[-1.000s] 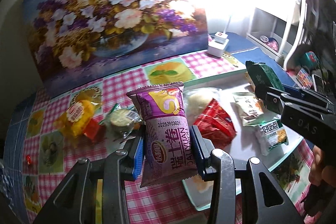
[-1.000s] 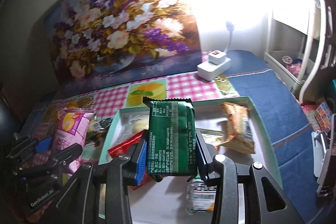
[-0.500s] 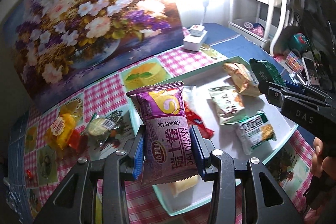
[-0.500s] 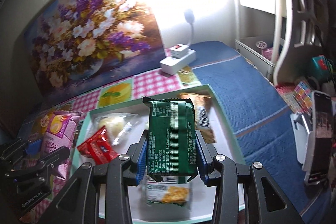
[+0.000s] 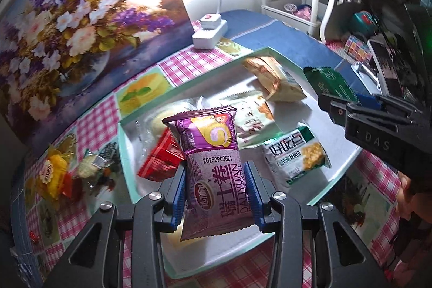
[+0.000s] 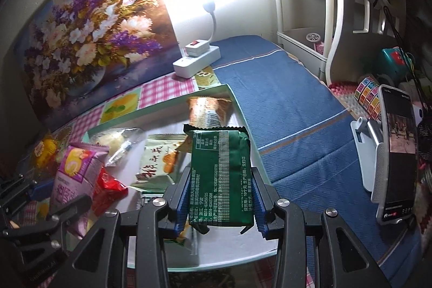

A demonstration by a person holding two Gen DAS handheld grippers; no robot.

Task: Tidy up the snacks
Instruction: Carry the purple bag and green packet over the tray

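My left gripper (image 5: 216,192) is shut on a purple snack packet (image 5: 212,166) and holds it upright above the near left part of the pale green tray (image 5: 270,51). My right gripper (image 6: 220,197) is shut on a dark green packet (image 6: 220,174), held above the tray's right side (image 6: 213,88). The tray holds a red packet (image 5: 159,161), a white-green cracker packet (image 5: 295,155), a brown packet (image 5: 272,78) and a clear-wrapped bun (image 6: 116,139). The right gripper also shows in the left wrist view (image 5: 334,99).
A yellow snack (image 5: 51,173) and a clear-wrapped snack (image 5: 91,162) lie on the checked cloth left of the tray. A flower painting (image 5: 81,18) leans at the back. A white power strip (image 6: 195,58) sits behind the tray. A phone on a stand (image 6: 397,153) stands at the right.
Both grippers have moved to the right with their packets. The left one now hangs over the tray instead of the checked cloth; the right one is nearer the tray's right edge.
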